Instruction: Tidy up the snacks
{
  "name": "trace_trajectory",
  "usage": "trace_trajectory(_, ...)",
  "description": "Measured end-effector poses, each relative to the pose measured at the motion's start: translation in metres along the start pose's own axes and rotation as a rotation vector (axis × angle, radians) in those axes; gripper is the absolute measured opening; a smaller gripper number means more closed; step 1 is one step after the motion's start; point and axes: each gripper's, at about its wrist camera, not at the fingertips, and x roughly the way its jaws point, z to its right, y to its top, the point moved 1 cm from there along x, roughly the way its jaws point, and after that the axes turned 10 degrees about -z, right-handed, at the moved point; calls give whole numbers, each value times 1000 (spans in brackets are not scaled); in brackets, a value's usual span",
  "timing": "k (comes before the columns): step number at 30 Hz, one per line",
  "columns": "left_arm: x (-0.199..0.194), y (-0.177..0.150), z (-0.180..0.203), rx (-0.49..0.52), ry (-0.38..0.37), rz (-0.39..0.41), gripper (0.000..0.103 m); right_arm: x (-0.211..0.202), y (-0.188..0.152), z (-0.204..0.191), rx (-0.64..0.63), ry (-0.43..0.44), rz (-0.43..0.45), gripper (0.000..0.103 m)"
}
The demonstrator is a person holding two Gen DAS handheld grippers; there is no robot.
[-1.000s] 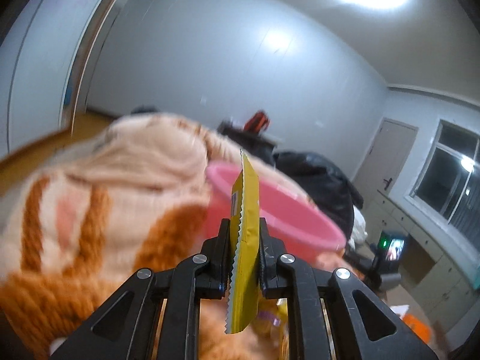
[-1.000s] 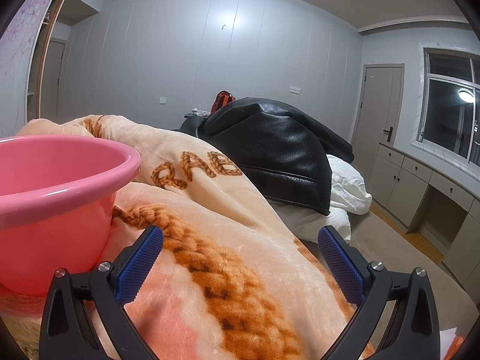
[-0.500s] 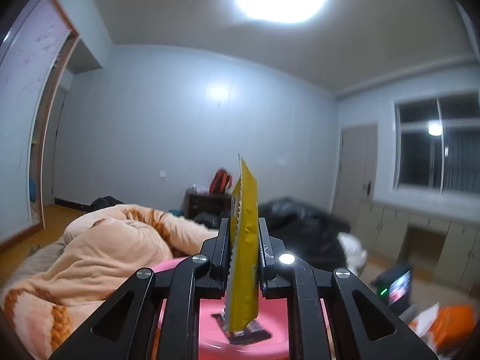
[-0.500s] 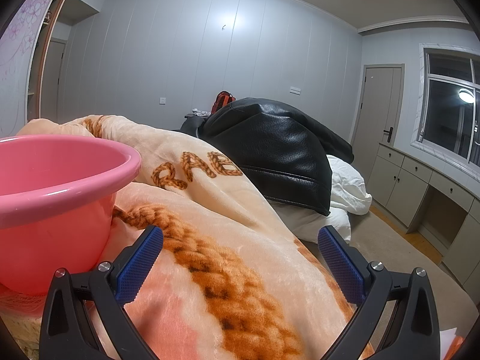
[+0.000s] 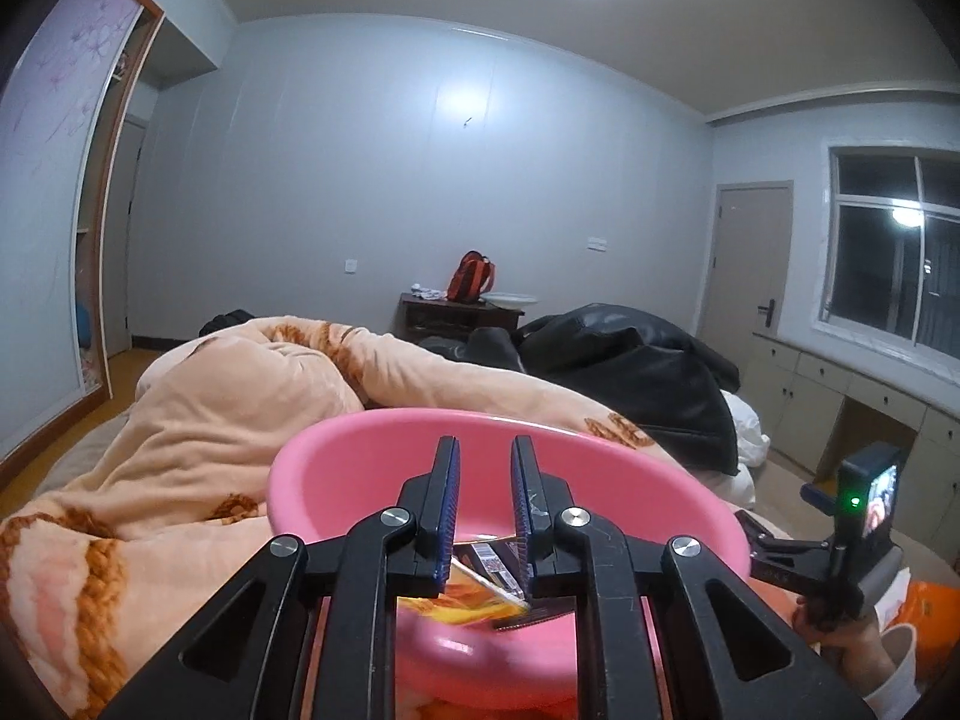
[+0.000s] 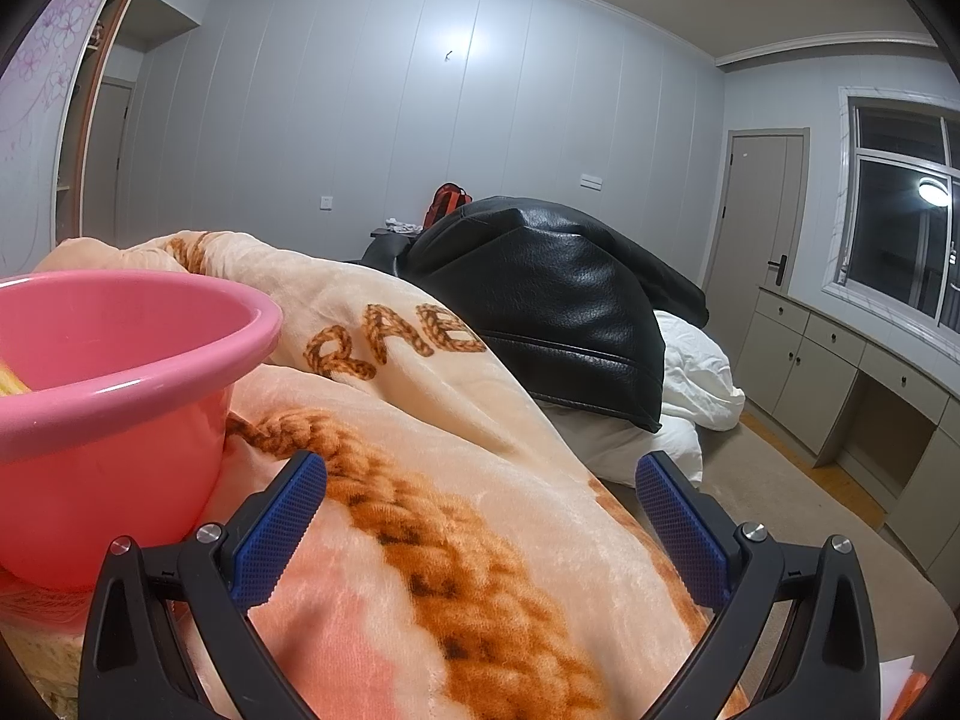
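Left and right wrist views, bed scene.

**Left gripper** (image 5: 483, 450): lower centre of the frame, poised over the pink basin (image 5: 360, 438). Its jaws are parted by a narrow gap with nothing between them. It points into the bowl, probably so that a packet would fall inside and not onto the bedding.

**Yellow packet** (image 5: 474, 591): the task's thing. It lies flat on the basin floor, below the fingertips and clear of the pads. A dark packet (image 5: 498, 558) with a barcode lies touching it.

**Right gripper** (image 6: 480, 462): lower centre of its own frame, jaws wide and empty. It hovers low over the blanket (image 6: 450, 450), just beside the basin wall at left, apparently idle and clear of the drop. In the left view the hand (image 5: 852, 642) carrying it shows at lower right.

**Basin:** sits bedded in the soft blanket folds, which likely keep it level and within reach of both grippers.

**Count**

| Thing | Number |
|---|---|
| Basins | one |
| Grippers | two |
| Packets seen in the basin | two; more may be hidden under the gripper |
| Blankets | one |
| Black jackets (image 6: 540, 300), centre right | one |

An orange object at the lower right edge of the left view is too cropped to identify.
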Motion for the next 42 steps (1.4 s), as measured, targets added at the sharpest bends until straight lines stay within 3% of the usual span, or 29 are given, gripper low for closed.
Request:
trace_trajectory(4, -21, 4, -14, -56, -15, 27, 12, 0, 0, 0, 0, 4, 1, 103)
trace_trajectory(7, -29, -11, -34, -129, 28, 69, 12, 0, 1, 1, 5, 14, -1, 103)
trace_trajectory(11, -22, -47, -76, -320, 90, 39, 12, 2, 1, 5, 25, 45, -10, 103)
trace_trajectory(14, -1, -82, -113, -476, 179, -58, 12, 5, 0, 10, 54, 80, -20, 103)
trace_trajectory(15, 14, -96, -130, -566, 212, -147, 12, 6, 0, 12, 64, 91, -24, 103)
trace_trajectory(17, 42, -113, -155, -707, 201, -337, 12, 8, -1, 17, 94, 121, -35, 103)
trace_trajectory(18, 50, -121, -166, -764, 147, -371, 12, 9, -2, 20, 112, 136, -42, 103)
trace_trajectory(20, 44, -122, -171, -790, 99, -330, 12, 11, -3, 25, 146, 155, -56, 103)
trace_trajectory(24, 31, -119, -154, -703, 146, -285, 13, 18, -6, 37, 217, 206, -98, 103)
trace_trajectory(25, 27, -117, -150, -678, 154, -264, 24, 19, -7, 40, 238, 221, -104, 103)
trace_trajectory(26, 24, -115, -148, -661, 157, -244, 59, 21, -7, 43, 254, 233, -109, 103)
trace_trajectory(27, 20, -113, -144, -639, 151, -221, 84, 22, -8, 46, 272, 246, -114, 103)
trace_trajectory(28, 16, -111, -141, -626, 140, -205, 102, 24, -9, 49, 296, 259, -122, 103)
trace_trajectory(31, 13, -108, -132, -588, 139, -176, 103, 28, -12, 56, 345, 288, -142, 103)
trace_trajectory(36, 44, -115, -140, -647, 140, -320, 102, 37, -17, 65, 408, 332, -183, 103)
trace_trajectory(42, 55, -113, -140, -652, 141, -330, 102, 46, -24, 74, 471, 378, -231, 103)
